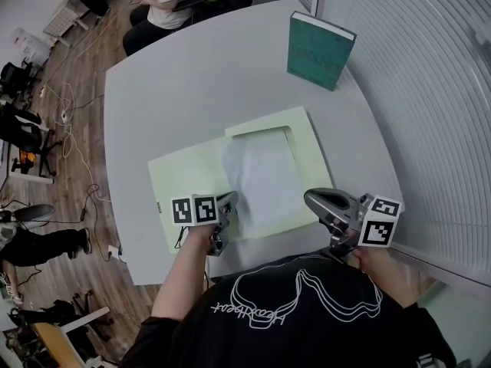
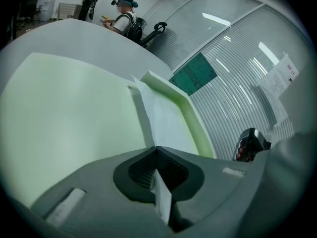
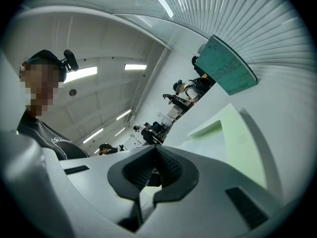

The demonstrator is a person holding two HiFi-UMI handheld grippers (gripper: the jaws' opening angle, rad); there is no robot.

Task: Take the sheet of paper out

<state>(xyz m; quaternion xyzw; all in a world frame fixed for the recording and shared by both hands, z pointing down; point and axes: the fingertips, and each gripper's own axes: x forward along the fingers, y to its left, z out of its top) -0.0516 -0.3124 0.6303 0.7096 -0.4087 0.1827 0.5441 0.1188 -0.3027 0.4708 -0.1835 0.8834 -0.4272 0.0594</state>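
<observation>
My left gripper is clamped on the near left corner of the sheet. A sliver of paper shows between the closed jaws, which gives me the hold to draw it toward me. The sheet lies on the open folder, its far end at the pocket's cutout. My right gripper is closed on nothing and held level just off the folder's right edge, I judge to stay clear of the paper.

right gripper: jaws together, nothing between | pale green folder: flat on counter, just beyond gripper | teal book: upright, far end, before blinds | people: far off
</observation>
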